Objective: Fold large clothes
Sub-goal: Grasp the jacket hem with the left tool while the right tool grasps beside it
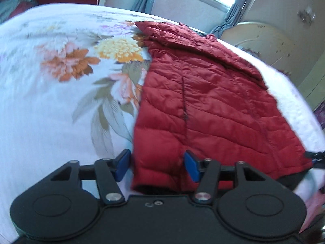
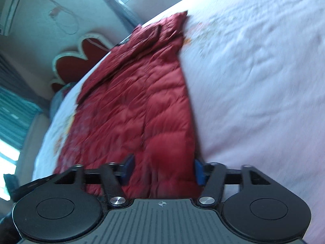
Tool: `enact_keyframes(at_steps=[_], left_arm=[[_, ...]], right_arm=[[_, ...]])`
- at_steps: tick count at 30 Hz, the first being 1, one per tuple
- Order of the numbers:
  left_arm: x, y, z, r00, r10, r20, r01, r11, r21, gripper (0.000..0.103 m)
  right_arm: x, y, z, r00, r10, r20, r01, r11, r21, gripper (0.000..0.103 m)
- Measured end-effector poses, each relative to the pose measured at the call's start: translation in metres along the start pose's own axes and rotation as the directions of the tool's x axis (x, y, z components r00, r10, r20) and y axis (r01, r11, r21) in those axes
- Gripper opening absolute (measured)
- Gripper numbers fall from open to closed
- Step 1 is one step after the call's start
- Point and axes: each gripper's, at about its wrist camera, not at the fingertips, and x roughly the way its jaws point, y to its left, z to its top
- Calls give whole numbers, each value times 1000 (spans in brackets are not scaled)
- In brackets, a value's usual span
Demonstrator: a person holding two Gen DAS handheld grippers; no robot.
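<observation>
A dark red quilted puffer jacket (image 1: 213, 105) lies flat on the bed, folded lengthwise into a long strip with a sleeve laid over it. My left gripper (image 1: 157, 167) is open, its blue pads (image 1: 123, 166) on either side of the jacket's near left hem corner. The right wrist view shows the same jacket (image 2: 142, 105) stretching away. My right gripper (image 2: 162, 170) is open, its jaws straddling the near right hem corner. The right gripper's tip (image 1: 316, 158) shows at the jacket's far hem corner in the left wrist view.
The bed has a white sheet with a large flower print (image 1: 67, 65). A red and white headboard (image 2: 79, 59) stands behind the bed. A window with blue curtains (image 1: 235, 16) and a pale cabinet (image 1: 262, 40) are beyond the bed's far edge.
</observation>
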Motion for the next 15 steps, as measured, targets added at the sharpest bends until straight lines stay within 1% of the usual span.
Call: enact_keyframes(at_steps=[1,2,3,5,6,7,8,9,10,11,13,15], left_arm=[[1,0,-1,1000,-12,1,12,1000,-8,51],[3,0,-1,1000,-27,1,27,1000,-14,51],[6,1,0,999,-53,1,53,998,-23,48],[12,3,2,994,-111,1,111,992,-60,40],[15,6,3,991,-132,3,132,988,-84,27],[17,8,3,988,-156,6,155,981,-117,11],[17,10,3,988,-155,15,155,977,-145,9],[14,7,4,991,-131,34,134,981,-139,6],[7,3,5,991,-120,66,128,984,-127,6],[1,1,5,987,-129,101,142,980,-136,6],[-8,-2,10,980,-135,144,157,976,-151,5],[-14,-7,22,973,-135,187,162,978,-135,5]], right_arm=[[1,-1,0,1000,18,0,-18,1000,9,54],[2,-3,0,999,43,-1,-43,999,25,49],[5,-6,2,997,75,-6,-75,996,43,42],[13,-10,4,992,127,-19,-125,990,72,39],[17,-10,5,991,134,-26,-132,988,79,28],[21,-10,6,990,136,-35,-132,988,85,21],[22,-9,7,990,138,-31,-135,987,88,11],[19,-9,7,988,153,-9,-151,985,87,8],[13,-8,8,985,172,19,-173,981,88,7],[6,-6,10,982,185,47,-188,979,83,6],[-5,0,16,977,195,87,-200,978,59,6],[-11,10,29,974,194,114,-198,980,20,6]])
